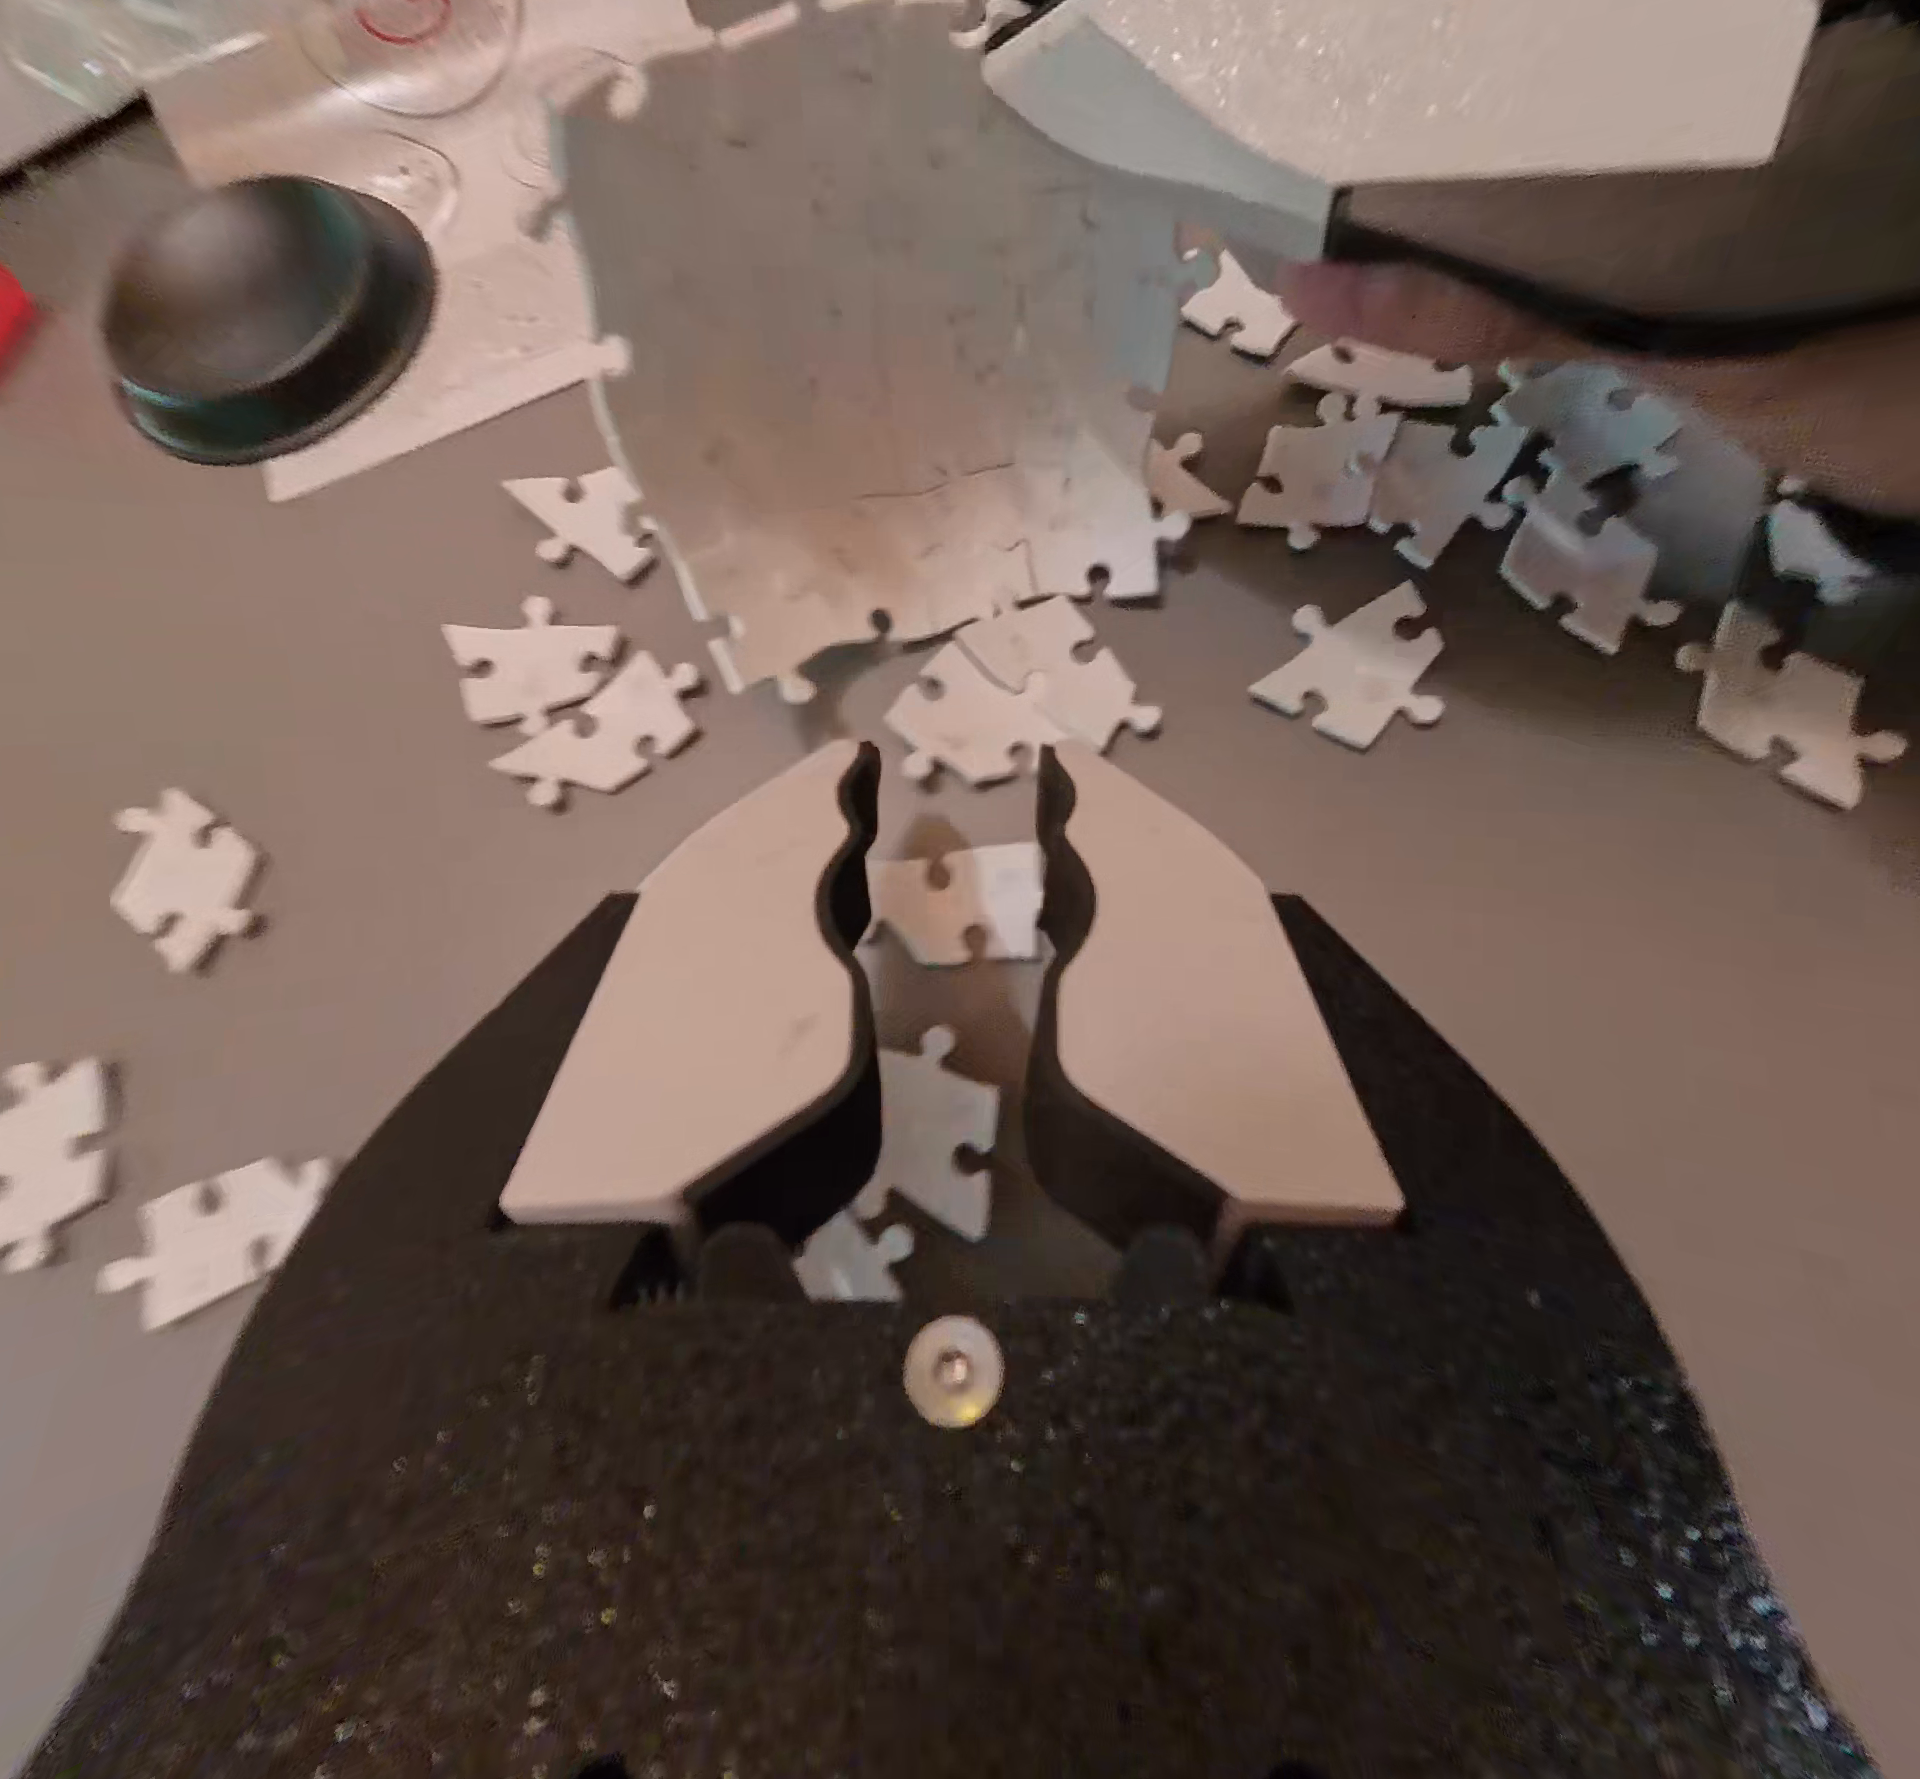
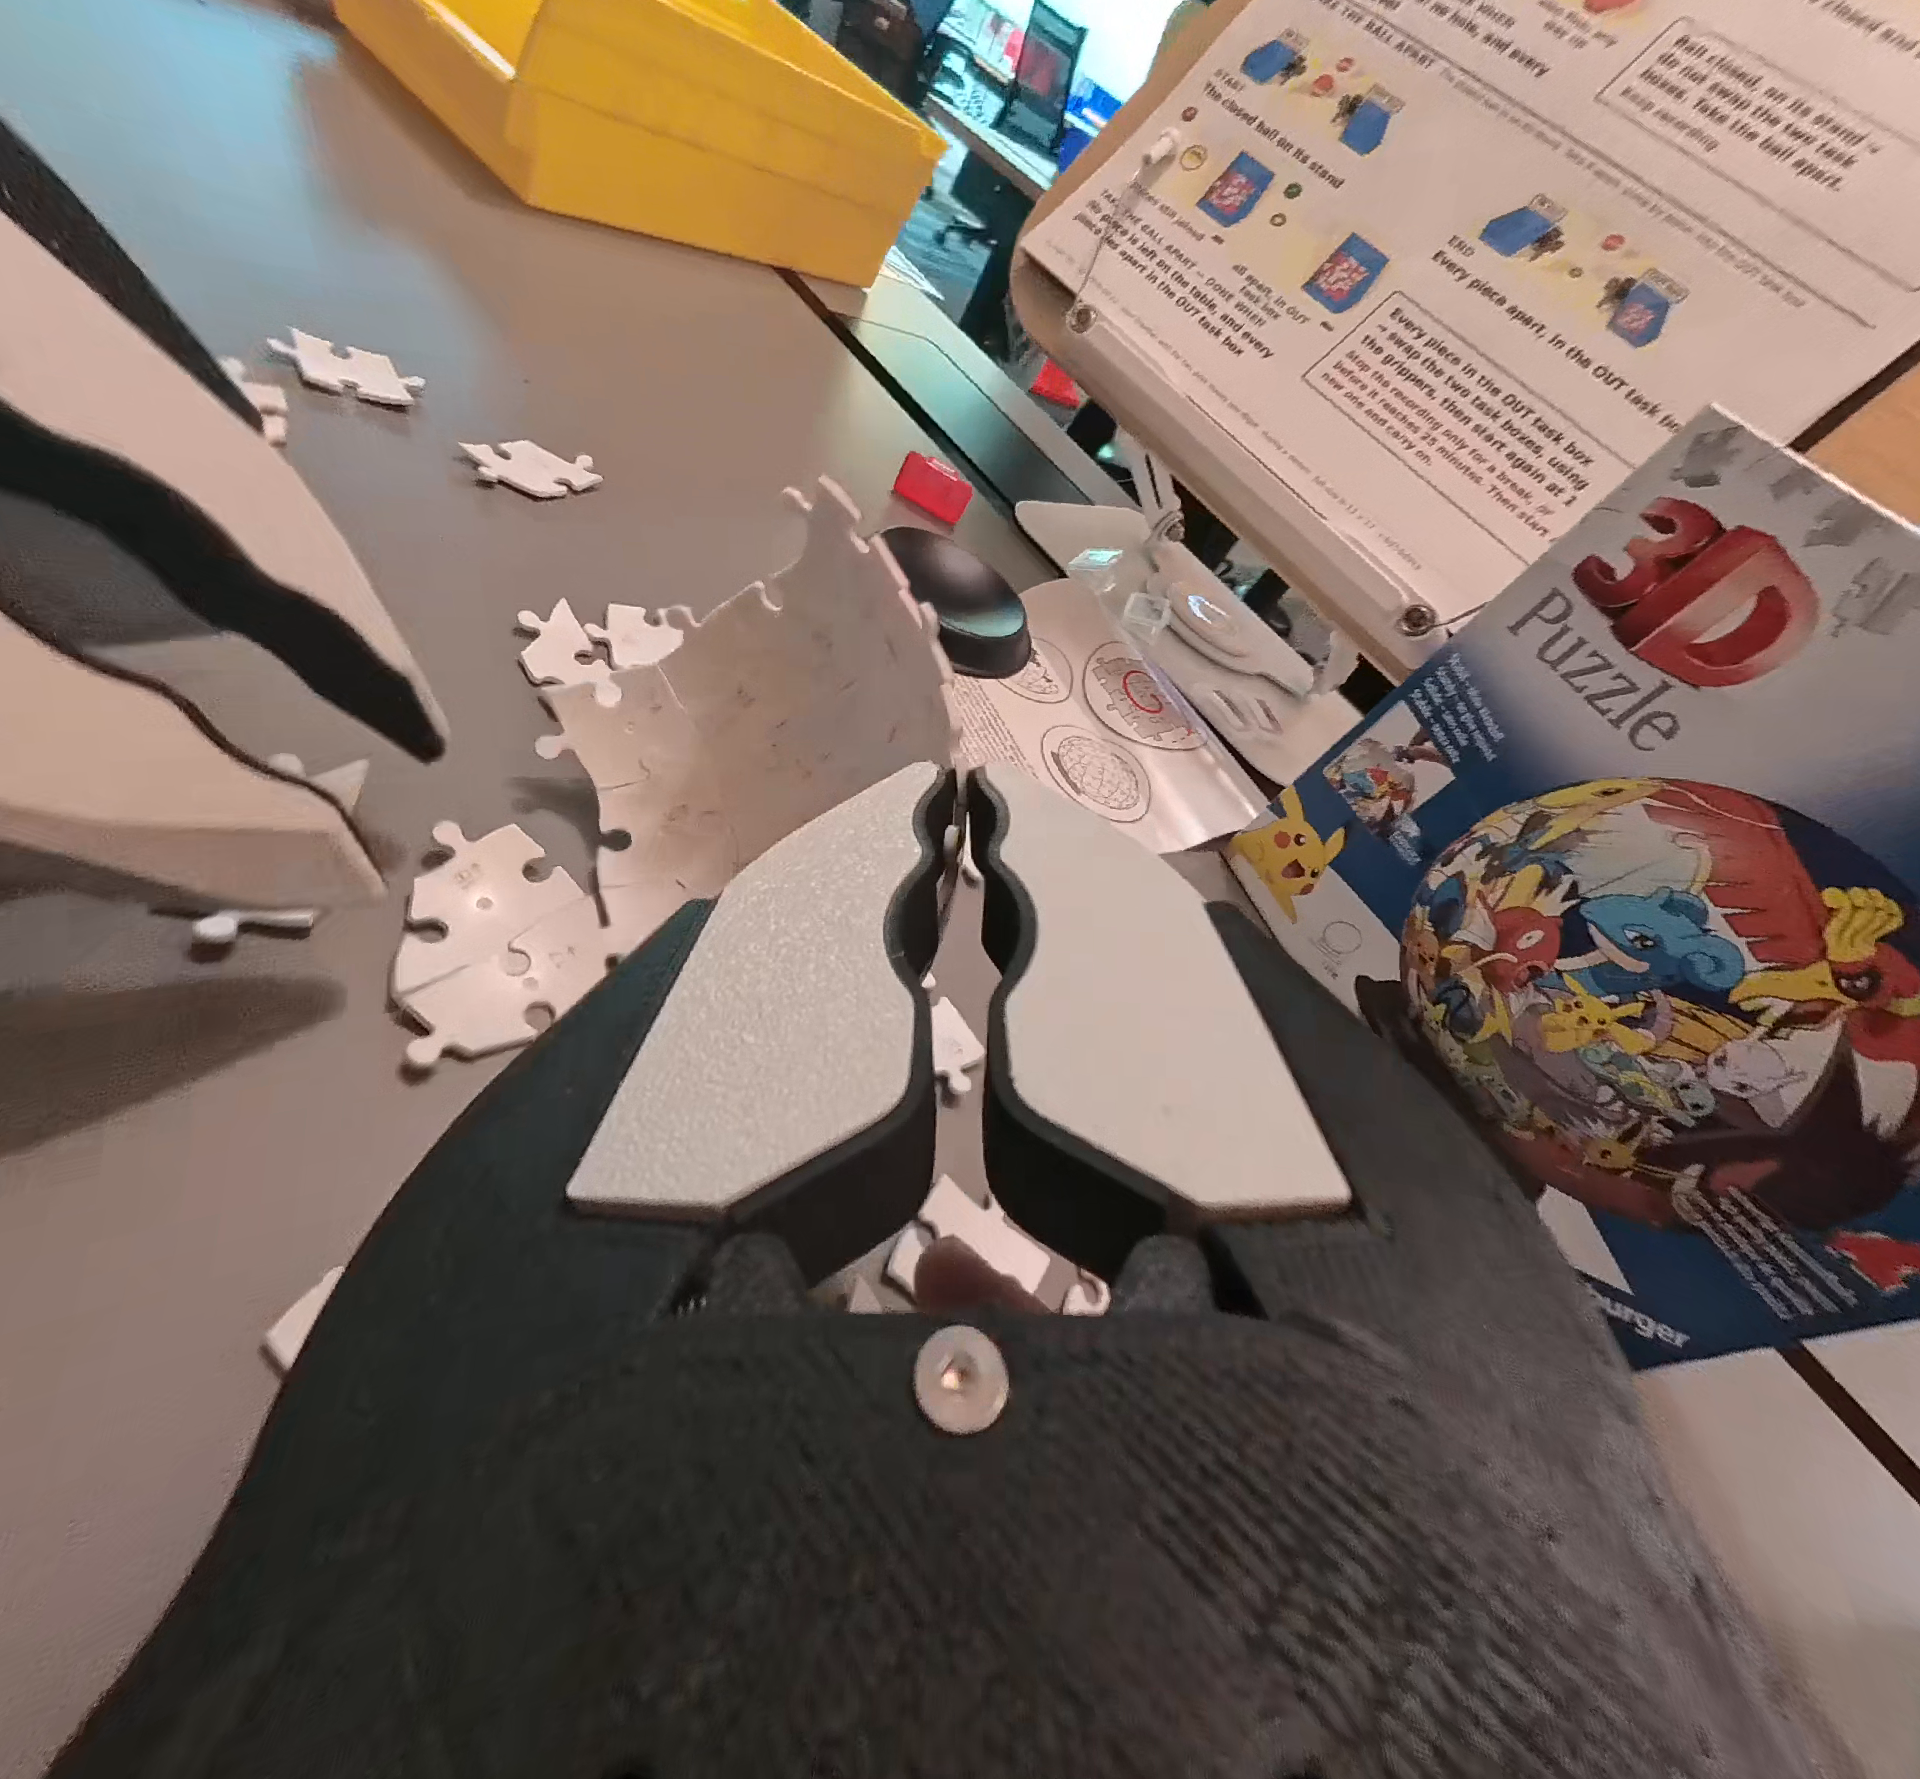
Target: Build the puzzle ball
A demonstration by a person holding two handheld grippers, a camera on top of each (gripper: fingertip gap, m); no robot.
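An office workroom. Beyond the gripper stand rows of desks with dark chairs [image 2: 1044, 62]. Yellow bins [image 2: 665, 98] sit ahead-left on the grey table [image 2: 644, 358].

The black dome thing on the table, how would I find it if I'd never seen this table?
Start at the big curved shell of joined white puzzle pieces standing on the grey table. Look just to its left in the left wrist view, where a white paper sheet lies. The black dome stand sits on that sheet; it is round, dark and shiny, while everything near it is flat and white or clear glass.
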